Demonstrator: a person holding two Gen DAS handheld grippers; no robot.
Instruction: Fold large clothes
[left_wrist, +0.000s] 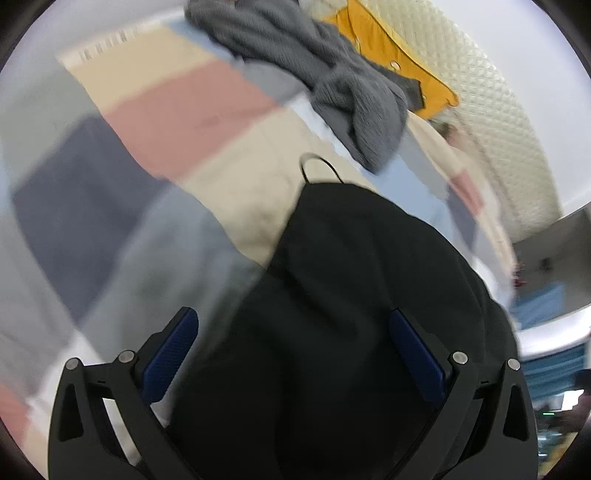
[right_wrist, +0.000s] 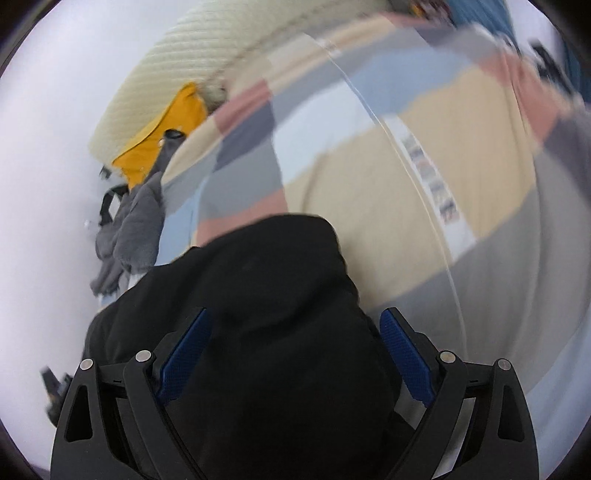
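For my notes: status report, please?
Both grippers open, over black garment. Garment unheld. Grey knit, yellow item lie beyond.

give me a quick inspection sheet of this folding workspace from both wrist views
surface: bed under a patchwork cover of beige, pink, blue and grey blocks
job's things: black garment lying bunched on the cover, below both tongs
clutter: grey knit garment and yellow garment heaped by the cream quilted headboard
grippers: left tongs open over the black garment; right tongs open, gripping nothing; blue pads clear of the cloth
cables: thin black loop at the black garment's top edge, cord or hanging loop, cannot tell
surroundings: white wall; views blurred
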